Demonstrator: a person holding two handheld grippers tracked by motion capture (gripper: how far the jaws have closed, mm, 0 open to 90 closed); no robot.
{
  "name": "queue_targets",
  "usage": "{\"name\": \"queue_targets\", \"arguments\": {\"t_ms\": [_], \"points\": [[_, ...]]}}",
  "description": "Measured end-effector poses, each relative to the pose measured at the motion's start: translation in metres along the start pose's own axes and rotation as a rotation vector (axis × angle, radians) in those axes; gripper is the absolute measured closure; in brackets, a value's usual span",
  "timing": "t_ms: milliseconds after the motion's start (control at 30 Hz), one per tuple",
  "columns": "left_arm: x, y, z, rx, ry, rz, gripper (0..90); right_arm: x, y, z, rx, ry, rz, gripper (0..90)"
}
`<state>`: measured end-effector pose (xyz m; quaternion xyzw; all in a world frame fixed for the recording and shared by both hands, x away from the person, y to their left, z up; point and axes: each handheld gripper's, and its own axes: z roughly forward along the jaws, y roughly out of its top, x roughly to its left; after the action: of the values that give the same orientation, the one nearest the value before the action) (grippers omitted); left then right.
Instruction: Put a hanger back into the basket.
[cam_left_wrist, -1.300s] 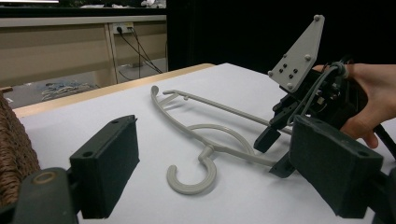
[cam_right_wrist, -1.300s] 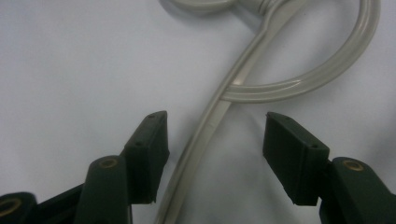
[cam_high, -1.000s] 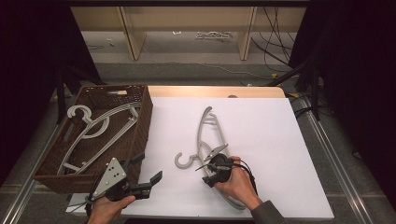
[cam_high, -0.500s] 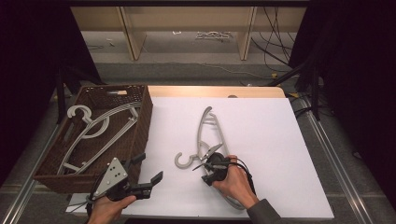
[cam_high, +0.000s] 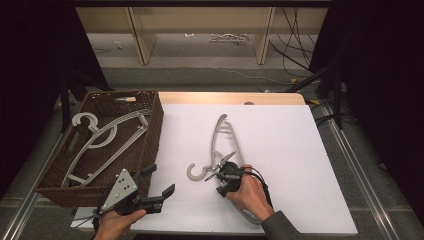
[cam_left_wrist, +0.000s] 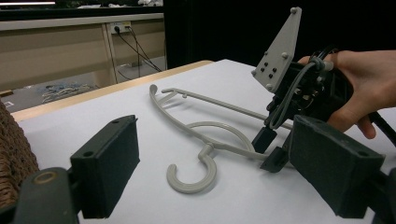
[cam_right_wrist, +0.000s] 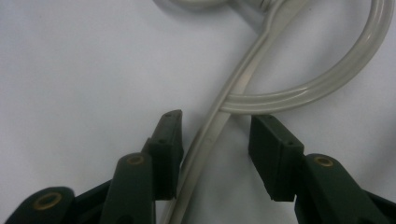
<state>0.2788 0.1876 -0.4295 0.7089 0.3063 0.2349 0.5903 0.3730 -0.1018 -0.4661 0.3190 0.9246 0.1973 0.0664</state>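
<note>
Right gripper (cam_right_wrist: 215, 140) sits low over the white table sheet (cam_high: 280, 130), jaws pointed down at the grey hanger (cam_high: 223, 150). The jaws straddle the hanger's thin bar: the bar runs up between them, close against the left-hand pad (cam_right_wrist: 167, 140), with a clear gap to the other pad. The jaws have just been closing with the bar between them, but they do not yet press it from both sides; nothing is clamped. Just past the jaw tips the bar meets the hanger's curved arm, which loops off to one side; the hook (cam_left_wrist: 194, 175) lies a little farther on, flat on the sheet. The rest of the hanger stretches away from the gripper toward the far side of the table. In the high view the right hand (cam_high: 250, 192) grips the tool from the near edge. Left gripper (cam_high: 157, 187) hangs off to the side near the table's front edge, well apart from the hanger, jaws spread wide with nothing between them. Beside it stands the brown woven basket (cam_high: 150, 107), holding more grey hangers (cam_high: 100, 137).
</note>
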Motion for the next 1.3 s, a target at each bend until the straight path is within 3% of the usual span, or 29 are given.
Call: {"name": "queue_targets", "arguments": {"t_ms": [167,267,600,800,933,1300], "points": [[0.0,0.0,0.0,0.004,-0.003,0.004,16.1,-0.001,0.001,-0.001,0.006,-0.002,0.005,61.9],[0.0,0.0,0.001,0.01,-0.005,0.003,16.1,-0.003,-0.001,-0.002,0.001,0.004,-0.001,69.7],[0.0,0.0,0.0,0.008,-0.003,0.004,16.2,-0.005,-0.002,-0.003,0.008,0.014,-0.007,71.2],[0.0,0.0,0.001,0.009,-0.005,0.006,16.2,-0.007,-0.004,-0.006,0.017,0.008,-0.003,76.8],[0.0,0.0,0.001,0.009,-0.004,0.006,16.3,-0.006,-0.004,-0.006,0.012,0.016,-0.028,81.6],[0.0,0.0,0.002,0.009,0.009,0.015,17.2,-0.001,-0.004,-0.019,-0.02,0.042,-0.116,82.1]]}}
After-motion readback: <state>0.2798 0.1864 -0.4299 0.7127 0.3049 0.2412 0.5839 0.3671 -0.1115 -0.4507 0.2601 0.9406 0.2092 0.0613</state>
